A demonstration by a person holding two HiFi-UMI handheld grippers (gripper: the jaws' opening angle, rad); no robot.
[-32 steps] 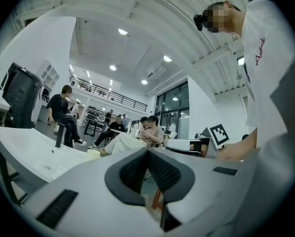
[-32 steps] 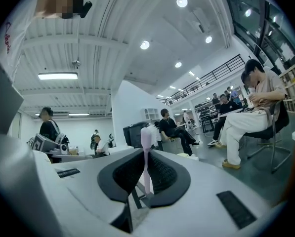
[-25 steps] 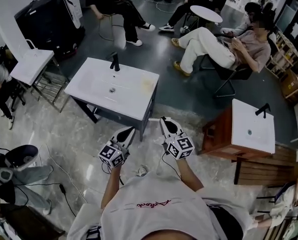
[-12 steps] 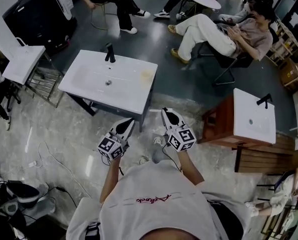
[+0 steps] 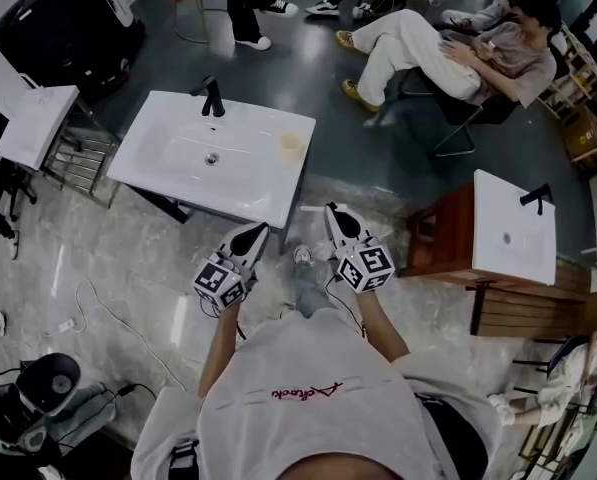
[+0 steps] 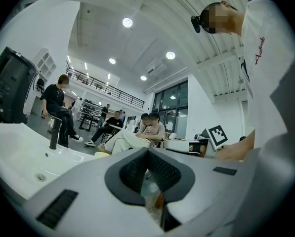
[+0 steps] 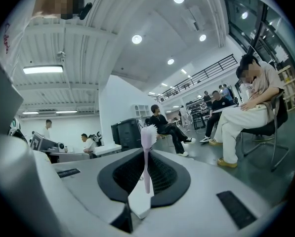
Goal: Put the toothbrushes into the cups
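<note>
My right gripper [image 5: 333,211] [image 7: 146,152] is shut on a pale pink toothbrush [image 7: 147,154], which stands upright with its bristle head above the jaws. My left gripper [image 5: 256,230] [image 6: 147,152] is shut on a toothbrush with a clear and orange handle [image 6: 154,199]; its head is hidden. Both grippers are held level over the floor, just short of the white sink counter [image 5: 168,173] [image 6: 14,152]. A pale yellow cup [image 5: 291,145] [image 6: 102,154] stands on the counter's far right corner. The black faucet [image 5: 211,98] [image 6: 53,137] rises at its back edge.
A second white sink on a wooden cabinet [image 5: 513,240] stands to the right. Seated people [image 5: 448,48] are beyond the counter. A black cabinet [image 5: 68,28] and a small white table [image 5: 33,123] are at the left. Cables and a device [image 5: 38,398] lie on the floor at lower left.
The person has stepped closer to the sink counter, carrying both grippers forward. The grips look unchanged.
</note>
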